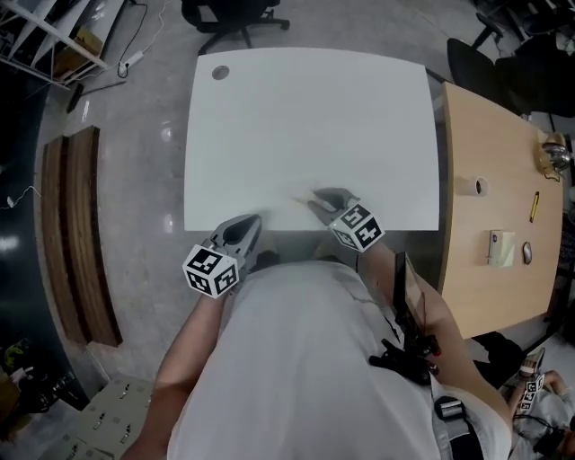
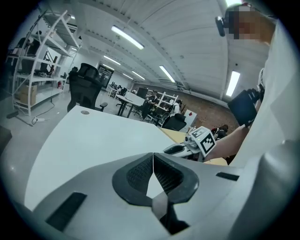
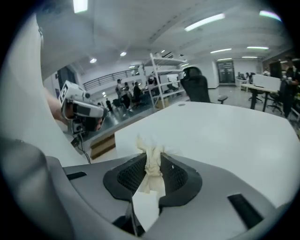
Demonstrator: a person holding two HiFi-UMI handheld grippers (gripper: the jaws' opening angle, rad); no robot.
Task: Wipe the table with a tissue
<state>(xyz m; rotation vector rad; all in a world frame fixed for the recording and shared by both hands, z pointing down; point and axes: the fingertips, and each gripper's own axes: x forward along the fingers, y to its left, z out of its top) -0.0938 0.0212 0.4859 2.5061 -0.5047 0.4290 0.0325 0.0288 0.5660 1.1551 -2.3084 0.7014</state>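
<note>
A: Right tool (image 3: 152, 158) state?
B: Clamped on the tissue (image 3: 151, 164). The wad stands upright between the pads, with a tuft past the tips. Left tool (image 2: 153, 159) is closed and empty.
A: Which way is the surface?
B: White desk (image 1: 314, 117) lies ahead and below. Right tool sits over its near edge, the left one short of it. Wooden desk (image 1: 490, 198) to the right, office chair (image 1: 235, 16) and shelving (image 2: 42, 61) beyond.
</note>
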